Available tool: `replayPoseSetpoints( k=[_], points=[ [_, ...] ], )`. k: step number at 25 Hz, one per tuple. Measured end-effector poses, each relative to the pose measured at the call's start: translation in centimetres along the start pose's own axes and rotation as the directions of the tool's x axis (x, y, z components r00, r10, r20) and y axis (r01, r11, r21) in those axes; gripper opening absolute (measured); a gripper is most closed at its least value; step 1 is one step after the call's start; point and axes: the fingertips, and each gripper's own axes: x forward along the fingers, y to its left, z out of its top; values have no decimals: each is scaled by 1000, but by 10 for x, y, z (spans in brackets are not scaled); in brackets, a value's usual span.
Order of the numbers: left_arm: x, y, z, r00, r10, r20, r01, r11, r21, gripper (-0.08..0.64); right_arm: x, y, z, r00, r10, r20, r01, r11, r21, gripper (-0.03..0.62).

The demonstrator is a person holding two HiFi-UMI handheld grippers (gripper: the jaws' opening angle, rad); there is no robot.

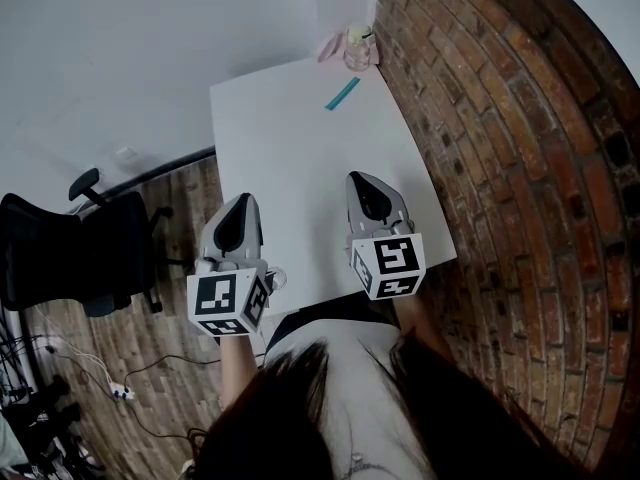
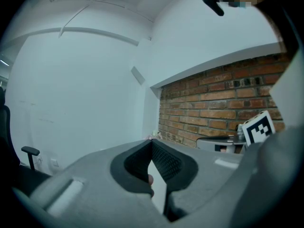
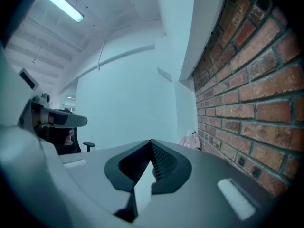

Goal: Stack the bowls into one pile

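Note:
No bowl shows in any view. Over the near edge of the white table, my left gripper hangs just off the left front corner and my right gripper sits above the front right part. Both point away from me toward the far end. In the left gripper view the left gripper has its jaws closed to a point with nothing between them. The right gripper looks the same in its own view, shut and empty.
At the table's far end lie a teal strip, a clear jar and a pink object. A brick wall runs along the right side. A black office chair and cables are on the wooden floor to the left.

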Motion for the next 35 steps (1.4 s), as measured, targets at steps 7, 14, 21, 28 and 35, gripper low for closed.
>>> replayPoseSetpoints(
  k=[7,14,21,28,35],
  points=[
    [-3,2,8,1000,-3,26,3,1000,5,0,-6,9,18,997,14,70,-11,999,-42,3],
    [-5,3,12,999,0,43,0,1000,10,1,-10,16,33,993,31,117,-24,998,-55,3],
    [-7,5,14,999,6,53,-6,1000,1,1,-18,14,49,987,23,161,-17,999,-42,2],
    [-9,2,11,999,-1,43,1,1000,-5,0,-20,15,49,987,18,158,-13,999,-32,2],
    [-10,0,8,999,-5,35,5,1000,-4,2,-23,11,46,990,-4,144,5,1000,-2,2]
  ],
)
